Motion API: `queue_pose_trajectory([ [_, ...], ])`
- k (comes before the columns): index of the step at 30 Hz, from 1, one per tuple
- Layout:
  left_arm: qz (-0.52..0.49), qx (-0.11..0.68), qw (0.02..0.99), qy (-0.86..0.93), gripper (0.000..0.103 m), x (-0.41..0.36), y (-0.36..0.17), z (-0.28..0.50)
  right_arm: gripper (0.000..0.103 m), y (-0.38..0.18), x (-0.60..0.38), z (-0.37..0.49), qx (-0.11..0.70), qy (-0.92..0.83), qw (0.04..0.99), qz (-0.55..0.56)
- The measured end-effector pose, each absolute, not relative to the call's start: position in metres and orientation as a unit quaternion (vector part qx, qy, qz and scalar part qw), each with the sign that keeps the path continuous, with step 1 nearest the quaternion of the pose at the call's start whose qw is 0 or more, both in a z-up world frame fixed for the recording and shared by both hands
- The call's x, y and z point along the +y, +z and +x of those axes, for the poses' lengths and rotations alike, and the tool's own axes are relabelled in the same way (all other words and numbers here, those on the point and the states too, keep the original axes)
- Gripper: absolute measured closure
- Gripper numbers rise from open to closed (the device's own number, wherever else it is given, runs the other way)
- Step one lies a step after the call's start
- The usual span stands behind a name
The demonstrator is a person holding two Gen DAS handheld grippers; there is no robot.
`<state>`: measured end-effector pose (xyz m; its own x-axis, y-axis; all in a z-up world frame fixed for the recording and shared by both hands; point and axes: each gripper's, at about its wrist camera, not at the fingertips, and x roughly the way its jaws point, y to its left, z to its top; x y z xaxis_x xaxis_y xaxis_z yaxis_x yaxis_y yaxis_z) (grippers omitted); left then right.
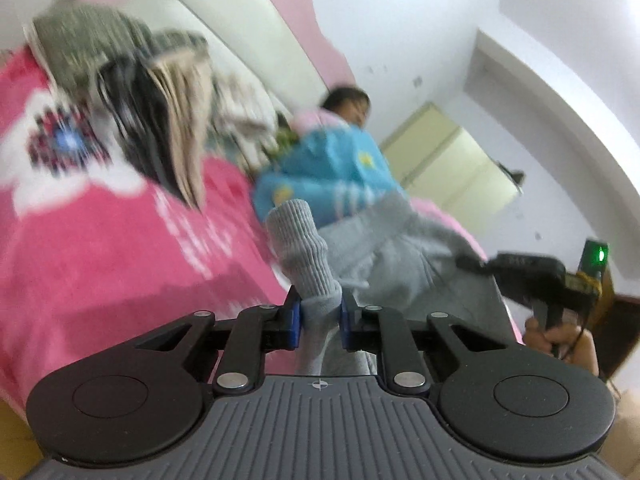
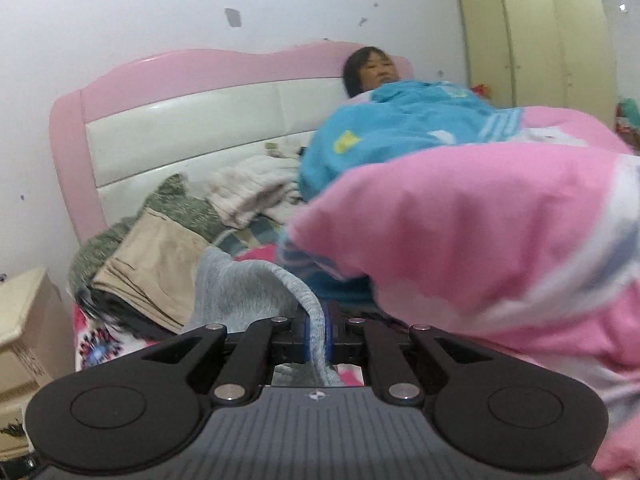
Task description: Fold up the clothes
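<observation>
Two grippers, one grey garment: left gripper pinches its ribbed cuff; right gripper pinches its edge. One folded pile lies left beyond, on the bed.

Pink bed headboard with white padded panels against a far white wall, marked by small dark spots. Person lying at the head of the bed on the right, under a blue cover and a pink quilt bulging near and right. Pink floral blanket spread across the mattress, blurred in the left view. Cream wardrobe standing far right in the corner. Pale bedside cabinet low at the left edge, beside the bed. Small green light glowing on a dark device at the far right, detail unclear.
</observation>
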<state>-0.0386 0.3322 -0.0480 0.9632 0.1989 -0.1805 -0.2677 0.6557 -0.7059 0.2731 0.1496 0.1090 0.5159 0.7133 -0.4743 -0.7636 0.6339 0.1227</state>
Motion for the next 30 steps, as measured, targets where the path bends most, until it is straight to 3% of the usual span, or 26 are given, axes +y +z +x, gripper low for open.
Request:
queue_pose_trajectory([
  [4,-0.391,0.03,0.903,0.173,0.087,0.365,-0.053,-0.034,0.095,0.085,0.195,0.296,0.266,0.433,0.861,-0.031],
  [6,-0.403,0.069,0.893,0.19,0.087,0.38,-0.07,-0.021,0.094,0.057,0.217,0.312,0.305,0.433,0.847,-0.031],
  [8,-0.421,0.112,0.876,0.205,0.085,0.393,-0.091,-0.011,0.087,0.022,0.235,0.322,0.345,0.408,0.843,-0.063],
  [9,-0.434,0.132,0.866,0.211,0.081,0.398,-0.102,-0.007,0.075,0.005,0.244,0.326,0.364,0.394,0.84,-0.082],
  [12,-0.447,0.142,0.858,0.21,0.072,0.402,-0.111,-0.016,0.068,-0.03,0.254,0.331,0.396,0.366,0.834,-0.118],
  [13,-0.449,0.14,0.858,0.208,0.067,0.402,-0.111,-0.02,0.061,-0.033,0.25,0.329,0.395,0.364,0.835,-0.12],
  [16,-0.453,0.139,0.857,0.205,0.056,0.404,-0.111,-0.03,0.058,-0.015,0.218,0.319,0.383,0.375,0.838,-0.103],
  [18,-0.456,0.146,0.854,0.202,0.054,0.404,-0.11,-0.034,0.055,0.006,0.189,0.306,0.37,0.388,0.84,-0.086],
  [21,-0.466,0.156,0.848,0.199,0.053,0.406,-0.108,-0.039,0.038,0.045,0.126,0.274,0.341,0.412,0.843,-0.052],
  [26,-0.458,0.182,0.848,0.193,0.05,0.392,-0.101,-0.045,0.036,0.104,0.011,0.201,0.286,0.412,0.865,-0.026],
  [30,-0.436,0.195,0.858,0.188,0.049,0.37,-0.089,-0.048,0.025,0.12,-0.073,0.15,0.261,0.361,0.895,-0.023],
])
